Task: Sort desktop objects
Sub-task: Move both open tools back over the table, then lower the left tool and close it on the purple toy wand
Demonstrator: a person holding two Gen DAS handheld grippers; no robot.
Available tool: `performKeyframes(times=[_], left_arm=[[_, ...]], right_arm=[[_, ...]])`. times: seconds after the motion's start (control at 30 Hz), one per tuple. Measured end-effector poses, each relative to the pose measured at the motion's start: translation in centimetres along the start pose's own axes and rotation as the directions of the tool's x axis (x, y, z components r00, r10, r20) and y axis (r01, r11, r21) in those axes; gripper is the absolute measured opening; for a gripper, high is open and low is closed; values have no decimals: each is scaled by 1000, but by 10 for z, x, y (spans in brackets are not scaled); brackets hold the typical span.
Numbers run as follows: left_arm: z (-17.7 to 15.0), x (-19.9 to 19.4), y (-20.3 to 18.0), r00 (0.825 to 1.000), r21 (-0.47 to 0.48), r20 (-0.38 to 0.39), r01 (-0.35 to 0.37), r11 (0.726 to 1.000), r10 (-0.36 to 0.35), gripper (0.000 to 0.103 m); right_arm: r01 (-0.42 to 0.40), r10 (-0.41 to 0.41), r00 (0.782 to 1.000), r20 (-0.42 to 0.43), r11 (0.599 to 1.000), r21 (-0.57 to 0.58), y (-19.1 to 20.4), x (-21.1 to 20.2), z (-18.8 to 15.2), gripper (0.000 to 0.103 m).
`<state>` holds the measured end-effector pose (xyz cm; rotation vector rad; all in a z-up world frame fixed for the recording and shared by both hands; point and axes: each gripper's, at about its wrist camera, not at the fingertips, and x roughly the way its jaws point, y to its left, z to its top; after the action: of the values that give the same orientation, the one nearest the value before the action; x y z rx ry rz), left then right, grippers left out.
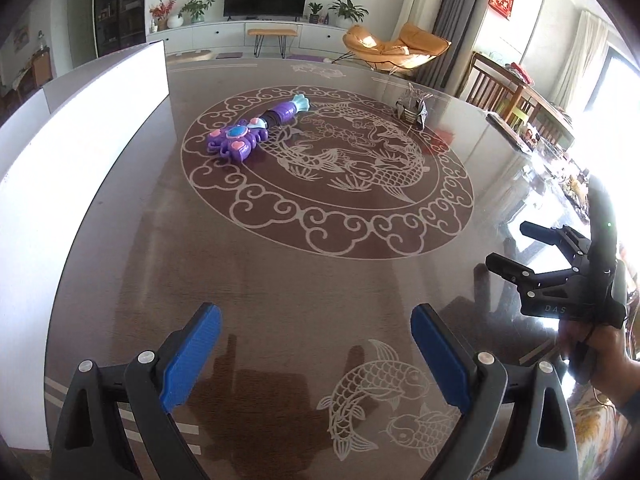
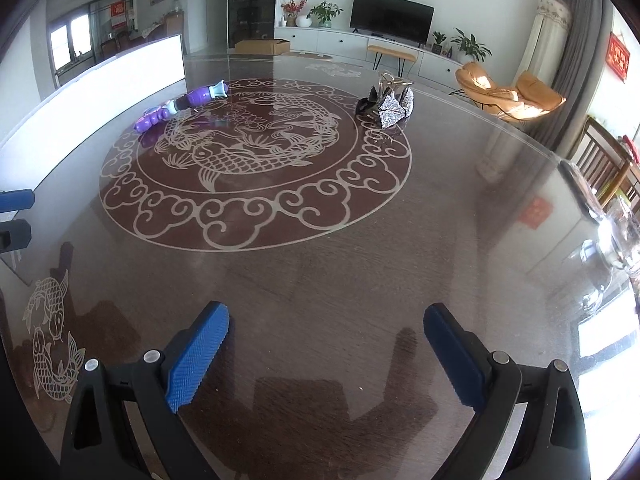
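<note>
Left wrist view: both grippers, left gripper (image 1: 316,328) and right gripper (image 2: 326,330), gape wide (ribbed blue pads) over the glossy table (image 1: 280,280).

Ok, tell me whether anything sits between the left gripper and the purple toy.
Nothing visible does. The left gripper is open over bare tabletop, and the purple toy lies ahead on the fish pattern. The sparkly silver item sits off to the right.

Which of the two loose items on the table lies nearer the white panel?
The purple toy wand, lying flat by the white panel. The silvery sequined item sits apart at the medallion's opposite edge.
</note>
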<state>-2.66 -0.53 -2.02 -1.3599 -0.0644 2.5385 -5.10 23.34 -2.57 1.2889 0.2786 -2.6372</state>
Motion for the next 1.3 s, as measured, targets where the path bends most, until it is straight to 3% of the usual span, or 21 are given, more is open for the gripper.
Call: performKeyframes(times=[0.2, 0.33, 0.5, 0.67, 0.73, 0.8, 0.87, 0.93, 0.97, 1.0, 1.03, 1.2, 1.3], left_arm=[[25, 38, -7, 998, 71, -54, -12, 997, 16, 97], [54, 66, -4, 992, 133, -49, -107, 985, 114, 97], [108, 83, 19, 985, 114, 3, -173, 978, 173, 97], [149, 108, 41, 984, 76, 12, -176, 981, 175, 97], [155, 125, 43, 984, 94, -21, -172, 981, 175, 97], [157, 130, 44, 990, 95, -16, -138, 986, 140, 102], [156, 130, 42, 991, 111, -9, -130, 985, 132, 101], [151, 124, 38, 993, 130, 15, -121, 984, 120, 86], [149, 121, 35, 992, 138, 26, -123, 983, 121, 70], [146, 118, 30, 992, 140, 36, -129, 982, 125, 47], [143, 114, 28, 992, 137, 36, -128, 982, 125, 40], [110, 91, 25, 987, 84, 57, -153, 985, 149, 40], [83, 73, 24, 983, 75, 74, -175, 982, 170, 40]], right_arm=[[-53, 54, 998, -28, 997, 54, -10, 6, 0, 103], [-50, 51, 998, -28, 997, 57, -9, 6, -1, 103], [-49, 51, 998, -28, 997, 57, -9, 6, -1, 103], [-49, 51, 998, -28, 997, 57, -9, 6, -1, 103], [-49, 51, 998, -28, 997, 57, -9, 6, -1, 103], [-45, 47, 998, -29, 997, 56, -9, 6, -1, 103], [-45, 47, 998, -29, 997, 57, -9, 6, -1, 103], [-46, 48, 998, -29, 997, 57, -9, 6, -2, 103], [-46, 48, 998, -29, 997, 58, -10, 6, -2, 103], [-46, 48, 998, -29, 997, 58, -9, 6, -2, 103], [-46, 48, 998, -29, 997, 58, -9, 6, -2, 103], [-46, 48, 998, -32, 997, 62, -10, 8, 1, 103], [-83, 84, 992, -97, 996, 15, -15, 27, 36, 103]])
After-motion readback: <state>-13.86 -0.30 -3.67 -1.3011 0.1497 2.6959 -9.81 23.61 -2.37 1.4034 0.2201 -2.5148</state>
